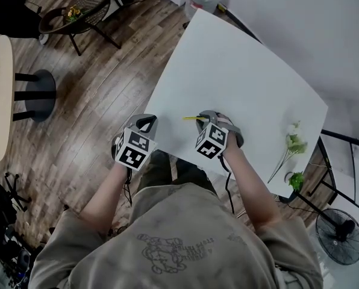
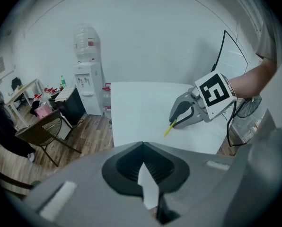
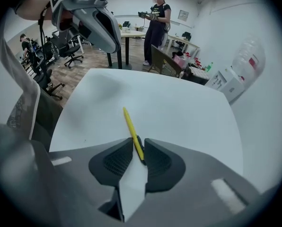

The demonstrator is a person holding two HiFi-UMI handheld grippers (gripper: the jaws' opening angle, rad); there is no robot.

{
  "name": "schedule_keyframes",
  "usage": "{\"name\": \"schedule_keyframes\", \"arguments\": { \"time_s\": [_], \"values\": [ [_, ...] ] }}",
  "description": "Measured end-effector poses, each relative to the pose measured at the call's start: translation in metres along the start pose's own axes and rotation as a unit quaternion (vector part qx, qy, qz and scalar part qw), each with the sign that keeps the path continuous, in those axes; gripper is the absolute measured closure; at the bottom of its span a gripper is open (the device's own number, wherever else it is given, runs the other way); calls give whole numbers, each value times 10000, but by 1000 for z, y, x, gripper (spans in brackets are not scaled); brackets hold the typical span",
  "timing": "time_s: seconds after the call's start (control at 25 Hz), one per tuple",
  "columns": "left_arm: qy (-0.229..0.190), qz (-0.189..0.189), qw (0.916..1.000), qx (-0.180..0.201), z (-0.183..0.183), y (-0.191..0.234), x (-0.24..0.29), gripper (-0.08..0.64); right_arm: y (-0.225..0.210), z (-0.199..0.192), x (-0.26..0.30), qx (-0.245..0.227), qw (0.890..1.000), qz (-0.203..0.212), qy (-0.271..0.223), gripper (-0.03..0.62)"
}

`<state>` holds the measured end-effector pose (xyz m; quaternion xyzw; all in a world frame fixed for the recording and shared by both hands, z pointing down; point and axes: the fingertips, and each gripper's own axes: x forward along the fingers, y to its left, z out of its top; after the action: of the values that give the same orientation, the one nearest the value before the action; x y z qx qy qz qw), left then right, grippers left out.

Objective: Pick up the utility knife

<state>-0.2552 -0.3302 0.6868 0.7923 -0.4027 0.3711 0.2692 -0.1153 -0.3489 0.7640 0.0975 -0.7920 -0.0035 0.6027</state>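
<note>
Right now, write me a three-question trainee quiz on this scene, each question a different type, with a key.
1. Fill in: the utility knife has a ___ body.
2. True or false: the left gripper is gripping the knife.
3. Multiple choice: in the head view, what lies near the right edge of the table?
A. a flower sprig
B. a mug
C. a pair of scissors

Key
1. yellow
2. False. The left gripper is shut and empty. The right gripper is shut on the knife.
3. A
</note>
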Motion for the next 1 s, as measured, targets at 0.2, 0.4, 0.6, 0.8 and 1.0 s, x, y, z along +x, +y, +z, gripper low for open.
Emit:
{"name": "schedule_keyframes", "arguments": {
  "time_s": [0.2, 0.4, 0.6, 0.8, 1.0],
  "values": [
    [2, 25, 10000, 9, -5, -7, -6, 560, 5, -4, -1, 22, 9998, -100, 169, 512],
    [-9, 86, 10000, -15, -7, -9, -11, 560, 5, -18, -9, 248, 9990, -121, 344, 515],
    [-153, 275, 9995, -20, 2, -1, -26, 560, -8, -9, -40, 1001, 9946, -242, -93, 515],
    [-411, 440, 9980, 173, 31, 3, -42, 560, -33, 15, -90, 1704, 9813, -464, -766, 515],
    [-778, 591, 9946, 352, 71, 2, -63, 560, -57, 39, -149, 1978, 9650, -811, -1521, 515]
  ]
}}
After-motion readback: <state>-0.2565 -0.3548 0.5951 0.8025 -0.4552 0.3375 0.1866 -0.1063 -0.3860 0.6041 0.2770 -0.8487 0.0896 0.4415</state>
